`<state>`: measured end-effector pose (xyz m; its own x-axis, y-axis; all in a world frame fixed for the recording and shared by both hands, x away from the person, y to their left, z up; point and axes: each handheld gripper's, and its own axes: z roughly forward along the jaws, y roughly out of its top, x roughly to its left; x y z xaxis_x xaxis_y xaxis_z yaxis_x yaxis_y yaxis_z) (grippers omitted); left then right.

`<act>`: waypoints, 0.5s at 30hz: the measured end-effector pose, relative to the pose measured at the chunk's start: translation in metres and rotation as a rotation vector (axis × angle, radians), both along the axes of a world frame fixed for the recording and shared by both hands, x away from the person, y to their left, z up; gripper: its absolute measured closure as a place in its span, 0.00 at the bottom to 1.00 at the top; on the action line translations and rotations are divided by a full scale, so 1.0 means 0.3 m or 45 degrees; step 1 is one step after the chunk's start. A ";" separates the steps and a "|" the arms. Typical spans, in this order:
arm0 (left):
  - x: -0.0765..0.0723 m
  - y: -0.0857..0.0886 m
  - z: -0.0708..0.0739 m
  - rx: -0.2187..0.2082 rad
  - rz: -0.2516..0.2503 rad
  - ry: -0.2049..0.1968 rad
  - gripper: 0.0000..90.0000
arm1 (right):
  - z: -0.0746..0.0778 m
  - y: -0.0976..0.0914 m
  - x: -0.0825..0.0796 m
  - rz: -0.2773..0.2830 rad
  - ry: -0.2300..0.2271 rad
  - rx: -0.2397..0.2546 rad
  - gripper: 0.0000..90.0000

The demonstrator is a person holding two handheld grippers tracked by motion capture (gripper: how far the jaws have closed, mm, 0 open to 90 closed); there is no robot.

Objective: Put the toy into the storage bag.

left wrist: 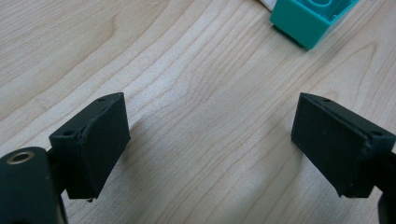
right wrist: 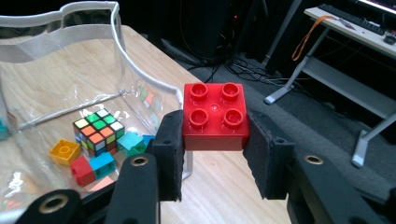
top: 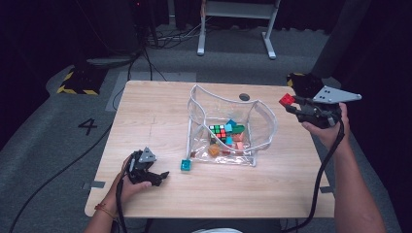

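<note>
Grey carpet is covering the floor (top: 48, 111) around the table, with a white "4" (top: 87, 126) marked on it off the tabletop's left edge and a yellow-and-black striped base (top: 77, 82) sitting beyond the far left corner; the rest of the room is lying in darkness and is hard to make out, apart from a white frame (top: 233, 24) and loose cables at the back. The pale wooden tabletop (top: 145, 111) is carrying a clear plastic bag (top: 228, 126) with a white rim, standing open near its middle. Toy blocks and a colour cube (top: 218, 131) are lying inside it, partly blurred by the shiny plastic, so their number is hard to tell. A dark round spot (top: 244, 97) is showing near the far edge. A teal block (top: 185, 165) is lying just beside the bag's near left corner; in the left gripper view it is being cut off by the frame's top. The left gripper (top: 163, 177) is resting low near the tabletop's near left corner, its jaws standing wide apart with bare wood between them. The right gripper (top: 290, 108) is hanging in the air above the tabletop's far right corner, clamped on a red block (top: 286, 100), studs up, well apart from the bag.
</note>
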<state>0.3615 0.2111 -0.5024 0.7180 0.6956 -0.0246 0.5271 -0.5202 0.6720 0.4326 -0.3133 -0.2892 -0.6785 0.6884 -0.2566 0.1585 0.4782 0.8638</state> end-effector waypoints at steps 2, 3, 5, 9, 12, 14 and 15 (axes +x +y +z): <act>0.000 0.000 0.000 0.000 -0.001 -0.002 0.13 | 0.009 0.022 0.013 0.035 0.004 0.005 0.66; 0.000 0.000 0.000 0.000 0.000 0.000 0.13 | 0.010 0.032 0.016 0.042 0.001 -0.013 0.66; 0.000 0.000 0.000 0.000 0.000 0.000 0.13 | 0.010 0.064 0.024 0.085 0.016 -0.014 0.66; 0.000 0.000 0.000 0.000 0.000 0.000 0.13 | 0.003 0.129 0.030 0.152 0.036 -0.051 0.66; 0.000 0.000 0.000 0.000 0.000 0.000 0.13 | -0.001 0.174 0.030 0.202 0.052 -0.067 0.66; 0.000 0.000 0.000 0.000 -0.001 -0.002 0.13 | -0.008 0.211 0.031 0.229 0.063 -0.107 0.66; 0.000 0.000 0.000 0.000 -0.001 -0.002 0.13 | -0.011 0.223 0.032 0.248 0.063 -0.118 0.66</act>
